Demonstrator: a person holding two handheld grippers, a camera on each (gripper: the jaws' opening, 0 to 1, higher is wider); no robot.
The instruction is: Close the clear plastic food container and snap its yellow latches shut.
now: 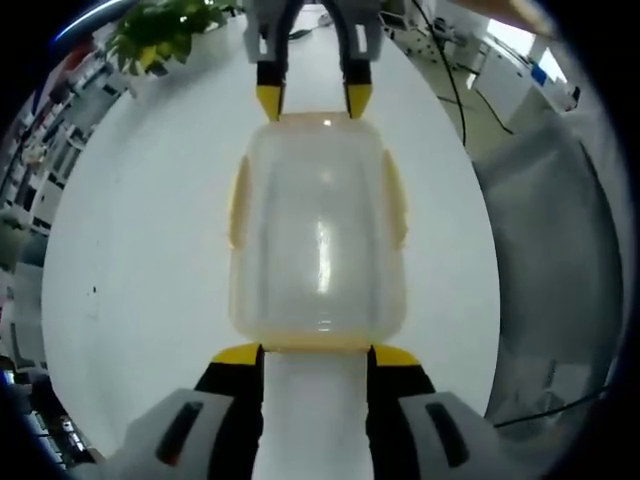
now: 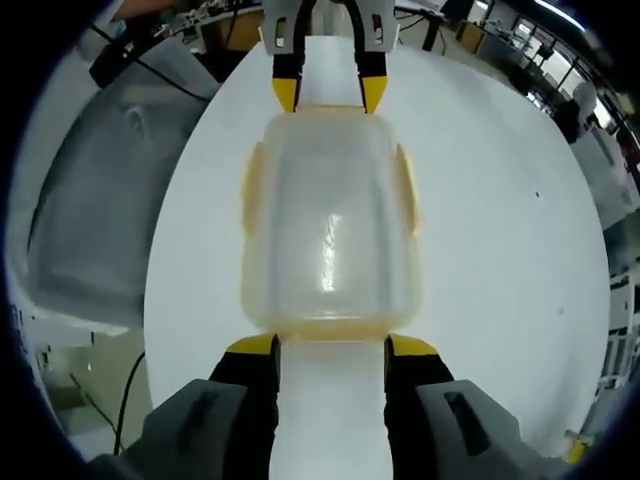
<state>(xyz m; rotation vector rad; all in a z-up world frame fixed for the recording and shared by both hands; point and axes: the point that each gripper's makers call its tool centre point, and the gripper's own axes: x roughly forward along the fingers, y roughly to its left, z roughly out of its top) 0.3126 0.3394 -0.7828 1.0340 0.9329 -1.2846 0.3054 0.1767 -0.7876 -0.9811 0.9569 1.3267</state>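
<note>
On the white round table (image 1: 130,260), seen from your left gripper view, the clear plastic container (image 1: 318,240) sits near the middle, well away from every edge, with its lid already resting on top. Your left gripper (image 1: 316,352) has its yellow-tipped jaws spread wide and empty, their tips just at the near short end of the box, as if to brace that end. Yellow latches (image 1: 238,205) run along both long sides, and whether they are snapped down cannot be told. At the far short end, your right gripper (image 1: 314,100) faces you, jaws also wide apart, tips meeting the container's rim. A potted plant (image 1: 165,30) stands beyond the table's far left edge.

From your right gripper view, the same container (image 2: 328,235) lies lengthwise ahead of you, your right gripper (image 2: 330,345) parted wide and holding nothing, tips just touching the near end. A latch (image 2: 406,190) shows on the right long side, and its twin on the left. Opposite, your left gripper (image 2: 330,93) closes off the far end. Pinned end to end between both tools, the box looks steadied against sliding, likely so the lid can be pressed home before the side latches are worked.
</note>
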